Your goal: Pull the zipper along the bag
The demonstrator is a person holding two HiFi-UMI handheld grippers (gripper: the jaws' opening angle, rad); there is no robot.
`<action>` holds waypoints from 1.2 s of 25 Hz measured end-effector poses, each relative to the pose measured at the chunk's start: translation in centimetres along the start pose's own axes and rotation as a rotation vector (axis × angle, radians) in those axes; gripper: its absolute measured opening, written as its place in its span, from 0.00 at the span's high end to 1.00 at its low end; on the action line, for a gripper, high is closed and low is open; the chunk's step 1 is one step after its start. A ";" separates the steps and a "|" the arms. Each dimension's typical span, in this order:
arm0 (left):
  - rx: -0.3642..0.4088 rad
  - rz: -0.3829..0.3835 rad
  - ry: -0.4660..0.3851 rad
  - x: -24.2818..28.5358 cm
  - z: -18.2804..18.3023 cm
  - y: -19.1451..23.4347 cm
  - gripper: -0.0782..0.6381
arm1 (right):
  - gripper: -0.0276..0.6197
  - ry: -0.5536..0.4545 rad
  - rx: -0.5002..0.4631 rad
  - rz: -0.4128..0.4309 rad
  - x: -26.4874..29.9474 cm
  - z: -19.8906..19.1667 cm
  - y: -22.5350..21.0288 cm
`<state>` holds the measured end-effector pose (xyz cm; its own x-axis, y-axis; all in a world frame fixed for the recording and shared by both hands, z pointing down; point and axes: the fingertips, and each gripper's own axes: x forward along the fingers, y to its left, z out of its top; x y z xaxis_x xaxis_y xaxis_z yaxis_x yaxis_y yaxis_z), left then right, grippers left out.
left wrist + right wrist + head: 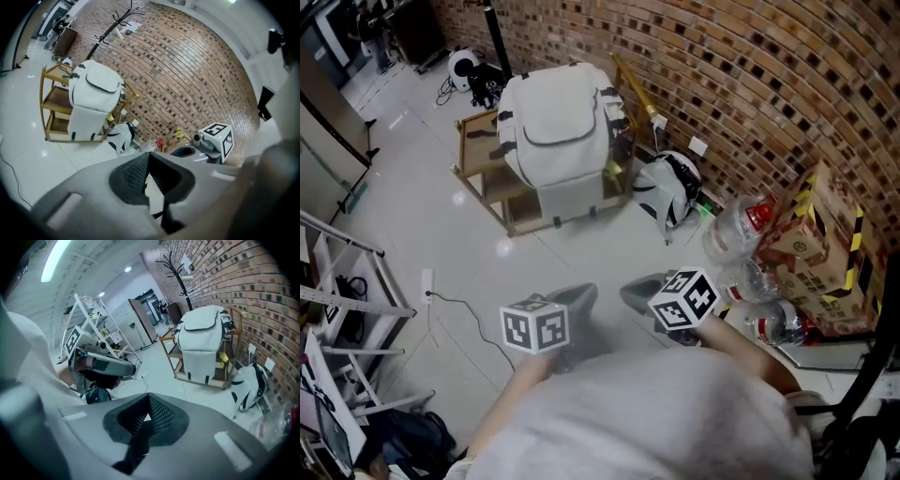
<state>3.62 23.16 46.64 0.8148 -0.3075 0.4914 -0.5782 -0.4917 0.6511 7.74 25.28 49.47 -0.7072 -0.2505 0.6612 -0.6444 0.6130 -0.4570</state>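
Nearest the lens, the left claw and the right claw both have their jaws together, with nothing between them. The white backpack rests upright on a wooden shelf rack, well apart from both claws across the glossy white floor. A brick wall stands behind. A black-and-white bag lies beside the rack. Plastic bottles and cardboard cartons sit along the wall.
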 end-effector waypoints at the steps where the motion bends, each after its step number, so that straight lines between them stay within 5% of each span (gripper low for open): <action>1: 0.013 0.001 0.005 0.0 -1.8 -1.7 0.89 | 0.95 -0.017 0.009 0.000 -1.4 -1.6 0.6; 5: 0.029 0.026 -0.006 -1.3 -5.9 -6.3 0.89 | 0.95 -0.123 0.073 0.002 -6.5 -4.6 2.4; 11: 0.043 0.030 -0.010 -2.8 -8.4 -10.0 0.89 | 0.95 -0.168 0.010 -0.041 -9.8 -6.1 5.0; 30: 0.051 0.053 -0.041 -4.7 -10.4 -11.9 0.89 | 0.95 -0.177 -0.038 0.009 -10.1 -7.1 8.5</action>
<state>6.24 38.88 42.61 0.7849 -0.3665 0.4995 -0.6183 -0.5146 0.5940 11.46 38.35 43.15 -0.7551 -0.3711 0.5405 -0.6289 0.6429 -0.4372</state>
